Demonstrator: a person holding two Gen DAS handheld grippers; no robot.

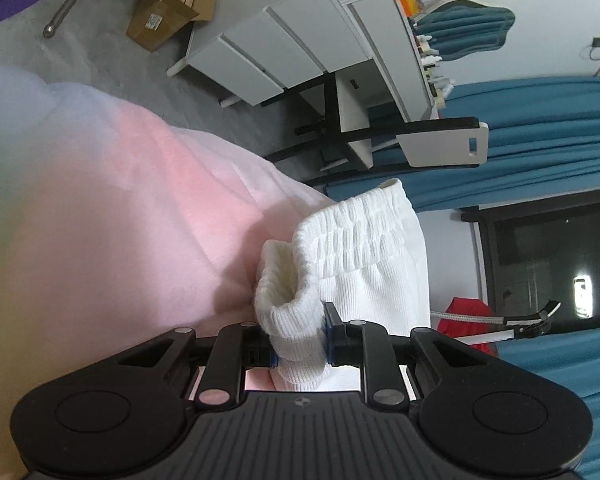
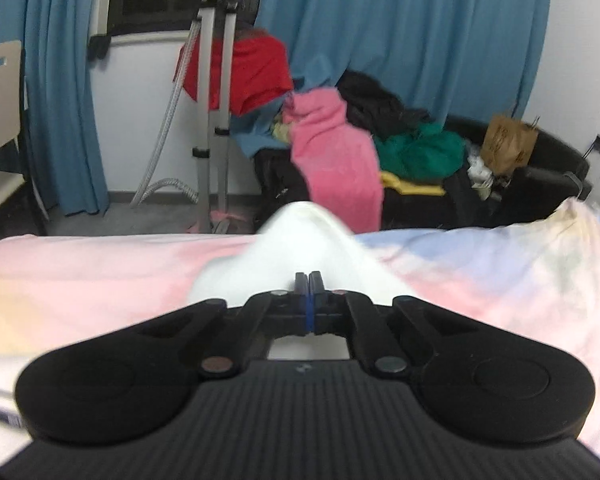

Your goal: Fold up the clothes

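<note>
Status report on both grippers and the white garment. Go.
Left gripper clamped on bunched white knit garment, near its elastic waistband. Right gripper shut, fabric apparently pinched, view blurred. Garment lifted over pastel bedspread. Nothing in the way.

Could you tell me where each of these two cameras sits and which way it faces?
Left wrist: sits on the left gripper, rolled sideways, looking along its fingers, which pinch the white garment over the pink bedspread, toward a white dresser.
Right wrist: sits on the right gripper, level, jaws together at the garment, facing blue curtains and a clothes pile.
Shared: garment, bedspread, curtains.
</note>
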